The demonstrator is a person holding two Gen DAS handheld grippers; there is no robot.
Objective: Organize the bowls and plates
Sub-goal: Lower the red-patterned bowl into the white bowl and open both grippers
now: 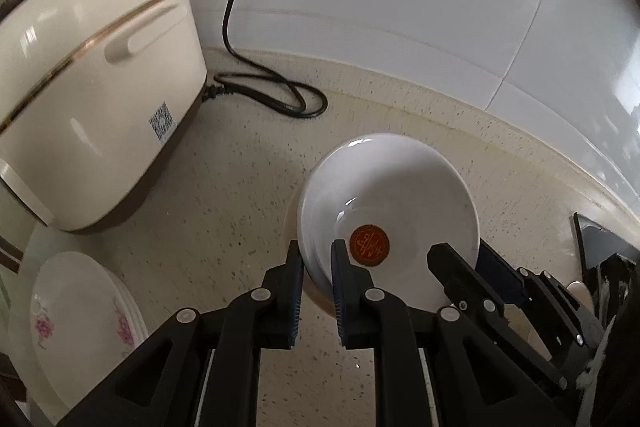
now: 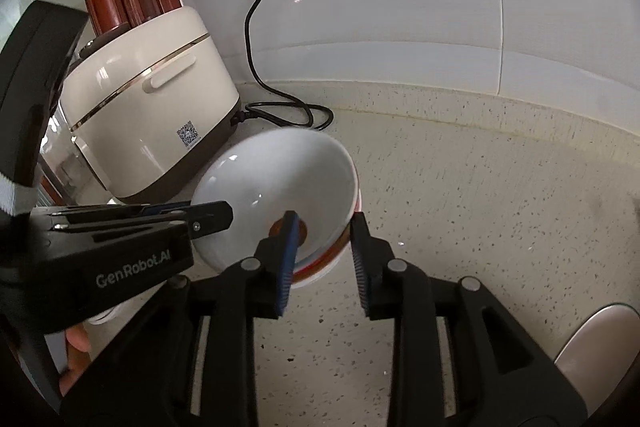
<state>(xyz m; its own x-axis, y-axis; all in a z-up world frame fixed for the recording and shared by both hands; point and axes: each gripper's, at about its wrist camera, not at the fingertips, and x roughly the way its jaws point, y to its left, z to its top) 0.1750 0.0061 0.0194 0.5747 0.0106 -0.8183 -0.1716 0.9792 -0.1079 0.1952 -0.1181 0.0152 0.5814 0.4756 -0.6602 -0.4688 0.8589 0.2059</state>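
The left hand-held gripper [image 1: 316, 259] is clamped on the white bowl's [image 1: 384, 195] near rim; the right hand-held gripper [image 2: 326, 231] (jaws apart) straddles its opposite rim.

Speckled counter [image 1: 224, 187]: cooker [image 1: 92, 75], cord [image 1: 280, 95], plates [image 1: 76, 323].

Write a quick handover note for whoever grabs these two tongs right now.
Left tongs: shut on the white bowl, pinching its near rim.
Right tongs: open, straddling the opposite rim, pads not pressing.
The bowl with the red emblem sits tilted in another bowl on the speckled counter, beside the rice cooker.
Floral plates are stacked at left.
Done: bowls nested. Left: settle the bowl level, let go.
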